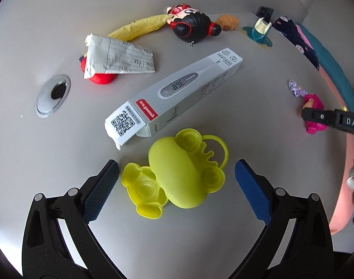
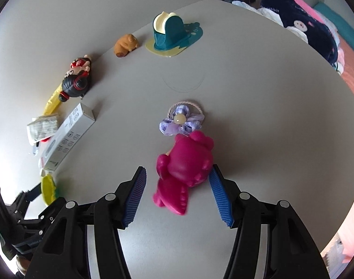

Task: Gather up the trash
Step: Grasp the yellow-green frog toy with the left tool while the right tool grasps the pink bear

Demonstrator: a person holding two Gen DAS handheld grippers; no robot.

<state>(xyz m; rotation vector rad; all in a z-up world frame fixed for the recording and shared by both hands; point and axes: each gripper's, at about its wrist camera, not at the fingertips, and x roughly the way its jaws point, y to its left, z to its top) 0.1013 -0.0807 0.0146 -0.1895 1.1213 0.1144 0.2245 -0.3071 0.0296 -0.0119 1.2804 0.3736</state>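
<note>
Smooth grey table [image 1: 60,162]: I'm holding both jaws open, left gripper [image 1: 177,174] straddling a glossy yellow frog toy [image 1: 177,176], right gripper [image 2: 178,188] flanking a magenta rubbery bear [image 2: 186,162].

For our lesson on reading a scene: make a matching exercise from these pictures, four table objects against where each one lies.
1 yellow toy
2 pink toy
3 folded paper
4 thermometer box

A atop a red object
B by the purple hair tie
C between the left gripper's open jaws
D just beyond the yellow toy

Pairs: 1-C, 2-B, 3-A, 4-D
</note>
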